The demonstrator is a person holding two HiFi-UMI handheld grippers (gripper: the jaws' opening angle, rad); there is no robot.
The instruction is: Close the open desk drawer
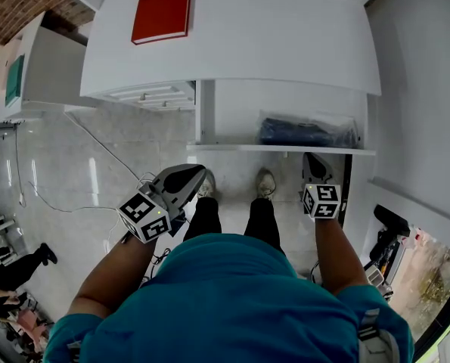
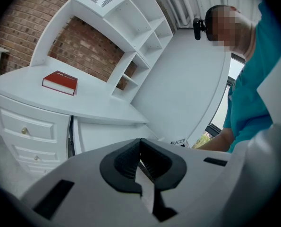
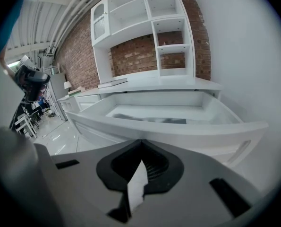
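Observation:
The white desk (image 1: 285, 44) has its drawer (image 1: 281, 150) pulled out toward me, with a dark bundle in clear plastic (image 1: 308, 132) inside. My right gripper (image 1: 309, 158) is shut and empty, just short of the drawer's front edge near its right end. In the right gripper view the drawer's front rim (image 3: 168, 129) is close ahead of the gripper (image 3: 140, 142), and the dark bundle (image 3: 149, 119) lies inside. My left gripper (image 1: 197, 175) is shut and empty, below the drawer's left corner. The left gripper view shows the left gripper (image 2: 140, 141) and the drawer's side (image 2: 107, 136).
A red book (image 1: 161, 10) (image 2: 60, 82) lies on the desktop. Small closed drawers (image 1: 153, 95) (image 2: 24, 129) sit left of the open one. A white shelf unit (image 3: 145, 32) stands on the desk against brick. A wall runs along the right, my shoes (image 1: 264, 181) are under the drawer, and a cable (image 1: 96, 146) crosses the floor.

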